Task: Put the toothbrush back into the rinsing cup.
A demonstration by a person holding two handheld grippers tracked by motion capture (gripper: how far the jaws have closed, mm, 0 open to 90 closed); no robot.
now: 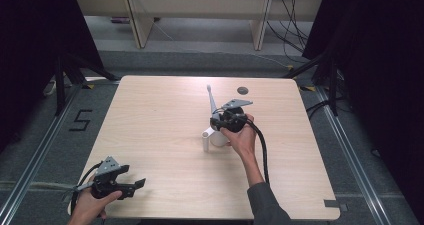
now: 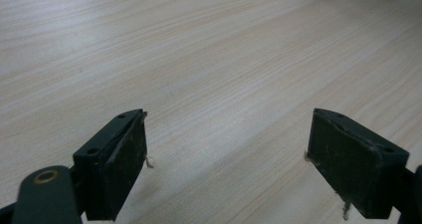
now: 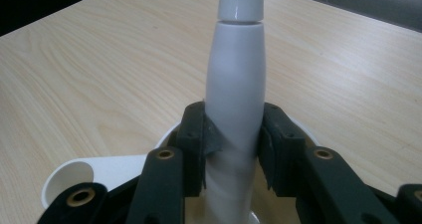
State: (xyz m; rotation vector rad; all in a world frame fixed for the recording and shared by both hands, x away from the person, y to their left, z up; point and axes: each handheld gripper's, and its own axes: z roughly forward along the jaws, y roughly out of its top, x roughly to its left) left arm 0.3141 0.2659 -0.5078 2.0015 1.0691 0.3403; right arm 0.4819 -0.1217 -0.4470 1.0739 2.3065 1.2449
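A white electric-toothbrush-like wand (image 1: pixel 211 98) stands upright in a white cup (image 1: pixel 215 137) near the table's middle. My right gripper (image 1: pixel 223 122) is shut on the wand's thick lower handle (image 3: pixel 235 69), with a black pad pressing on each side just above the cup's rim (image 3: pixel 64 179). The cup has a short tube on its side (image 1: pixel 206 134). At the front left corner of the table, my left gripper (image 1: pixel 133 178) lies low over the wood, and in the left gripper view its jaws (image 2: pixel 226 154) stand wide open with bare tabletop between them.
The light wooden table (image 1: pixel 160 125) has a dark round grommet (image 1: pixel 242 90) near its far edge. Black curtains and tripod legs (image 1: pixel 65 75) flank the table. A floor mark reading 5 (image 1: pixel 80 120) lies to the left.
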